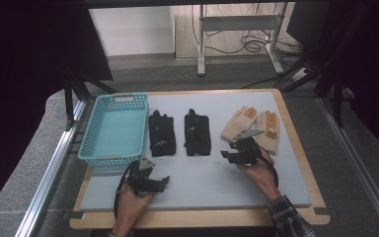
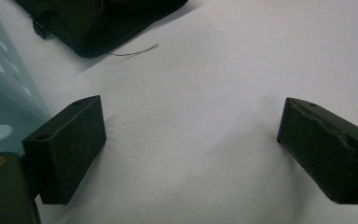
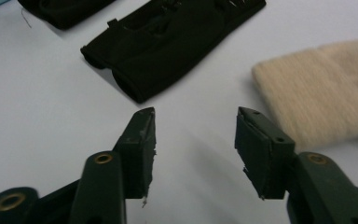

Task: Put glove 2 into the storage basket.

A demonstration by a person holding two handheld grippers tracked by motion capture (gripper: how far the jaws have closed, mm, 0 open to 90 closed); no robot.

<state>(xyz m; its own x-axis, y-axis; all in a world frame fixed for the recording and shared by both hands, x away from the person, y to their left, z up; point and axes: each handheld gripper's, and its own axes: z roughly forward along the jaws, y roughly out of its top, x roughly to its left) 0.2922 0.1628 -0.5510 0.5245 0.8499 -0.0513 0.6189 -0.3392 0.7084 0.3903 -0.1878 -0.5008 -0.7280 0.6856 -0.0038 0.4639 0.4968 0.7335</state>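
Left gripper (image 2: 191,154) fingers wide apart, empty | right gripper (image 3: 196,149) fingers apart, empty, near cream glove (image 3: 321,88)

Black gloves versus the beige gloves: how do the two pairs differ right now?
The black gloves are dark and lie apart, side by side mid-table; the beige gloves are pale with orange patches, overlap each other, and sit beside the right gripper. Both pairs lie flat on the mat, outside the basket.
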